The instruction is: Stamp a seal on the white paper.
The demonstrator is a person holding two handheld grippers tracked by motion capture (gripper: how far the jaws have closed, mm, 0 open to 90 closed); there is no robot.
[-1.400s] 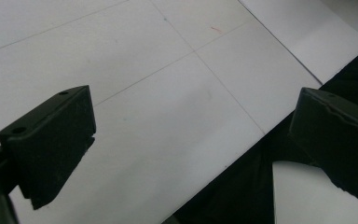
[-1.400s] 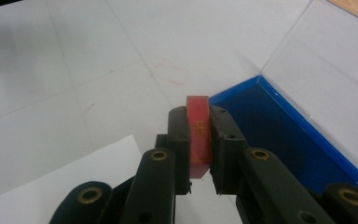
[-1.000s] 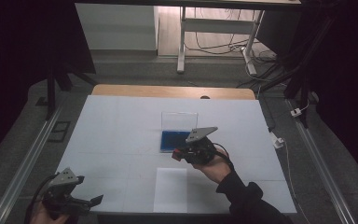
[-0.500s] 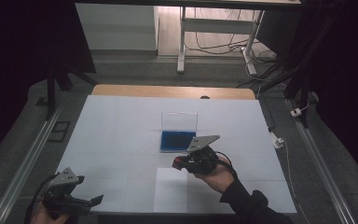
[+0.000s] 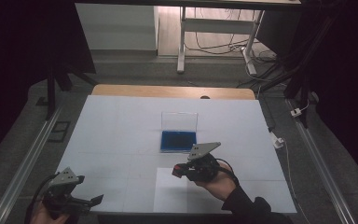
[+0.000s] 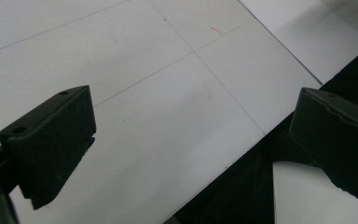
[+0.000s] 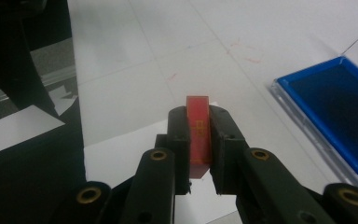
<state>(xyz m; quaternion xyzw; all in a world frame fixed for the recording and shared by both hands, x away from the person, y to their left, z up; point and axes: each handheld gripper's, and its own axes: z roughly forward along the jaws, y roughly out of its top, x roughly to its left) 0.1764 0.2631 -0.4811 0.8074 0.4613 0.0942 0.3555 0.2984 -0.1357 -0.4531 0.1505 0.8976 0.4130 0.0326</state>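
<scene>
My right gripper (image 7: pixel 199 125) is shut on a thin red rectangular piece (image 7: pixel 197 106) that stands upright between its jaws. In the high view that gripper (image 5: pixel 180 171) hovers over the near middle of the white table, with the red piece (image 5: pixel 175 173) at its tip pointing left. Just beyond it lies a blue open case (image 5: pixel 178 141) with its clear lid (image 5: pixel 179 121) standing up at the back. The blue case (image 7: pixel 340 102) sits to the right in the right gripper view. My left gripper (image 5: pixel 92 200) rests at the near left corner. Its jaws (image 6: pixel 191 135) are wide apart with nothing between them.
A white sheet of paper (image 5: pixel 168 198) lies at the table's near edge, under and left of my right hand. The white table top (image 5: pixel 121 135) ends in a wooden strip (image 5: pixel 172 91) at the far side. Metal rails (image 5: pixel 23 168) run along both sides.
My right gripper has drawn back from the blue case toward the near edge, still holding the red piece. The left gripper has stayed where it was.
</scene>
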